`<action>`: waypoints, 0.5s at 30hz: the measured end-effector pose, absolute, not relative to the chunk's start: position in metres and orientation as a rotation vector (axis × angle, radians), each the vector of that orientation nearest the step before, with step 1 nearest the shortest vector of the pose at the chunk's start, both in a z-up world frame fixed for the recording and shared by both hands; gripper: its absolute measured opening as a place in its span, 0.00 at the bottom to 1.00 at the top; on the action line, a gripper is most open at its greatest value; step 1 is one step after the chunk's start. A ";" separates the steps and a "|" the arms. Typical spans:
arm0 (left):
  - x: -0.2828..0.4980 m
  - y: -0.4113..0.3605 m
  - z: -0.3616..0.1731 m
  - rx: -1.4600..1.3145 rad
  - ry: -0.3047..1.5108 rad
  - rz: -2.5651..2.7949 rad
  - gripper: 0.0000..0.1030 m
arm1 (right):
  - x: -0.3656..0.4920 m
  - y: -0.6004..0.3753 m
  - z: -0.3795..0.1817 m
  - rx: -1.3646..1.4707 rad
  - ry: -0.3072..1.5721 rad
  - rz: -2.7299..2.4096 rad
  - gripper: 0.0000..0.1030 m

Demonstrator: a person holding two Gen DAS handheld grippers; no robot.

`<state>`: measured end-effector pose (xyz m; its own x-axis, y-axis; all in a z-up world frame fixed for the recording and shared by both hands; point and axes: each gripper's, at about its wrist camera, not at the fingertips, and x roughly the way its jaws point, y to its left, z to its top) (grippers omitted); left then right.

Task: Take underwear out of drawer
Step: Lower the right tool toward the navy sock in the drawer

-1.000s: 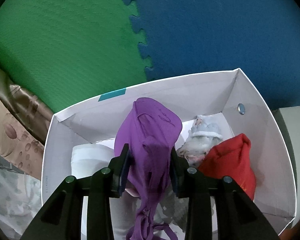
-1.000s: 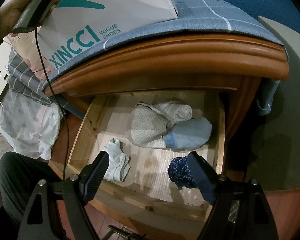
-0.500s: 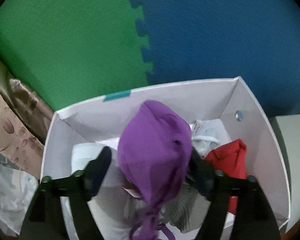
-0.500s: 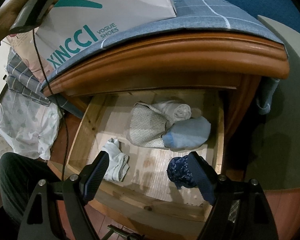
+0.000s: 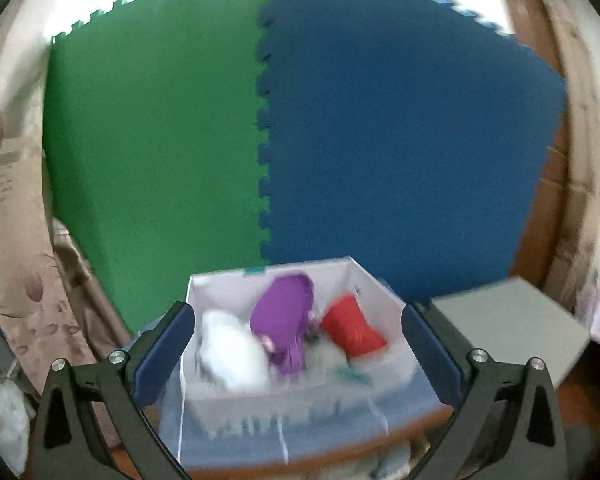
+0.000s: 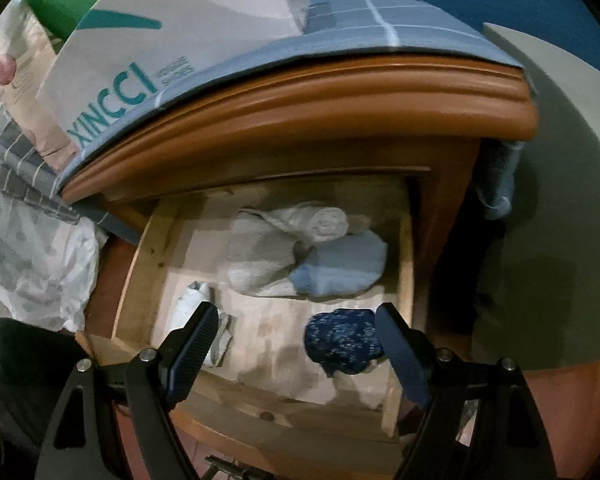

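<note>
Purple underwear (image 5: 284, 320) lies in the box (image 5: 396, 300); both grippers' fingers (image 5: 168, 344) (image 6: 192, 344) gape wide, empty

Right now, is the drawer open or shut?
Open. The wooden drawer is pulled out under the cabinet top, and rolled clothes like the dark blue speckled bundle lie uncovered inside.

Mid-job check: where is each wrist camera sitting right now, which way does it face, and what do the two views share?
Left wrist: on the left gripper, facing near level at the white box holding the purple garment, green and blue mats behind; both open fingers show, nothing between them.
Right wrist: on the right gripper, tilted down into the open drawer; its open fingers show, dark navy underwear between them, untouched.
Shared: the white box on the checked blue cloth.
</note>
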<state>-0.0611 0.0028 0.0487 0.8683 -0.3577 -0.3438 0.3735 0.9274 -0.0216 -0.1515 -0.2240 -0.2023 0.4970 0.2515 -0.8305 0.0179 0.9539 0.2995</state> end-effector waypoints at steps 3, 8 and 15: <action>-0.104 0.011 0.005 0.109 0.383 -0.434 1.00 | -0.153 -0.232 -0.204 0.294 1.053 0.101 0.81; -0.123 0.026 -0.082 0.093 0.568 -0.474 0.99 | -0.146 -0.225 -0.216 0.257 1.135 0.079 0.81; -0.093 0.064 -0.110 -0.061 0.639 -0.400 0.99 | -0.127 -0.165 -0.240 -0.111 1.280 0.192 0.81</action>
<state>-0.0929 0.0637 -0.1100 0.7292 -0.3810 -0.5684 0.3441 0.9222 -0.1768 -0.1274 -0.1654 -0.2396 0.2739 0.0809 -0.9583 -0.2039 0.9787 0.0244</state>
